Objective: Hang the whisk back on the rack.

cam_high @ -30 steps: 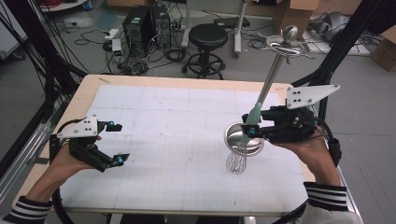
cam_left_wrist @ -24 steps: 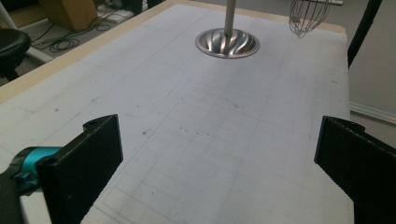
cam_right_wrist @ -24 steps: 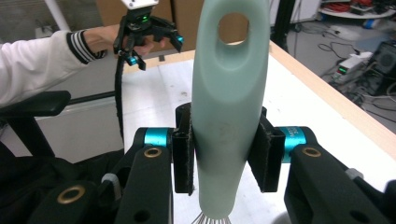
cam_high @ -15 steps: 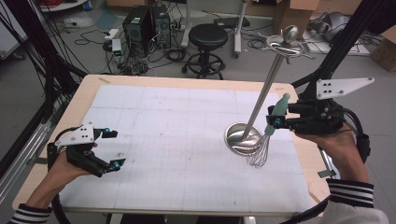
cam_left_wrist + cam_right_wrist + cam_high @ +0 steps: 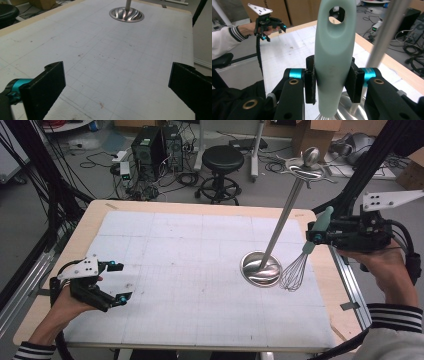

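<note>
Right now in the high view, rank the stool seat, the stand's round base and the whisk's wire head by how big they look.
1. Stool seat, though it stands farthest off.
2. Stand's round base.
3. Whisk's wire head, held by the right claw.

Stool seat and base look alike, so that order is unsure.

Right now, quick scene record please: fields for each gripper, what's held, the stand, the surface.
left gripper: open, empty, low over the near-left of the mat
right gripper: shut on whisk handle, at the table's right edge
whisk: pale green handle, wire head hanging down beside the stand's base
stand: metal pole tilted from a round dish base, hooks at top
mat: white gridded sheet on a wooden table
</note>
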Motion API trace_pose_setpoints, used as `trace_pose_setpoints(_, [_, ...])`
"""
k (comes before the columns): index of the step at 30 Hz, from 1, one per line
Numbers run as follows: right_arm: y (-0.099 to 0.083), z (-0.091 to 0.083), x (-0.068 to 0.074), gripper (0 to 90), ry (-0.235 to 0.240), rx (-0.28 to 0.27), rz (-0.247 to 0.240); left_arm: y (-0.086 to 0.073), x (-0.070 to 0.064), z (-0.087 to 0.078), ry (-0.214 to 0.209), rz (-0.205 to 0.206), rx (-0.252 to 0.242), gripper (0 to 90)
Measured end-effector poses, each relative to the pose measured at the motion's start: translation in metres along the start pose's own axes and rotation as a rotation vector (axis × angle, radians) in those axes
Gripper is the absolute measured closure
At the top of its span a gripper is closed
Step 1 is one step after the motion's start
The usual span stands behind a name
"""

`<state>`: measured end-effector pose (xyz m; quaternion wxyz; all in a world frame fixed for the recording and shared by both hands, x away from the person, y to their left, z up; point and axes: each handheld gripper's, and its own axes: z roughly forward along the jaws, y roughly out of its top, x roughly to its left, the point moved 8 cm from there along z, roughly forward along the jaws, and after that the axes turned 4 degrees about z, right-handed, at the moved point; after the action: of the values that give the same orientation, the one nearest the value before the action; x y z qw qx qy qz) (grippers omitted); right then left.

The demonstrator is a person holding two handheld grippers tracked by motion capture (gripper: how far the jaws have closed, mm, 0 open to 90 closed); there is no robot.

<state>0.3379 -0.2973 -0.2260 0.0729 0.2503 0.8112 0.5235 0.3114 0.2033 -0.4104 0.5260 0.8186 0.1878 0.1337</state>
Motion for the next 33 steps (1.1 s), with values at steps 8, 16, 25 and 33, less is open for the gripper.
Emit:
trace_pose_setpoints(8, [0.009, -0.013, -0.018, 66.0, -0.021, 0.008, -0.001, 0.001, 0.001, -0.002, 0.006, 0.000, -0.011, 1.7])
trace_pose_setpoints(16, [0.026, -0.022, -0.037, 66.0, -0.042, 0.019, -0.015, -0.006, 0.005, -0.004, 0.014, -0.021, -0.017, 1.7])
trace_pose_setpoints(25, [0.035, -0.021, -0.045, 66.0, -0.047, 0.027, -0.032, -0.008, 0.006, -0.006, 0.018, -0.028, -0.019, 1.7])
trace_pose_setpoints(33, [0.038, -0.019, -0.050, 66.0, -0.045, 0.038, -0.031, -0.008, 0.008, -0.006, 0.017, -0.034, -0.021, 1.7])
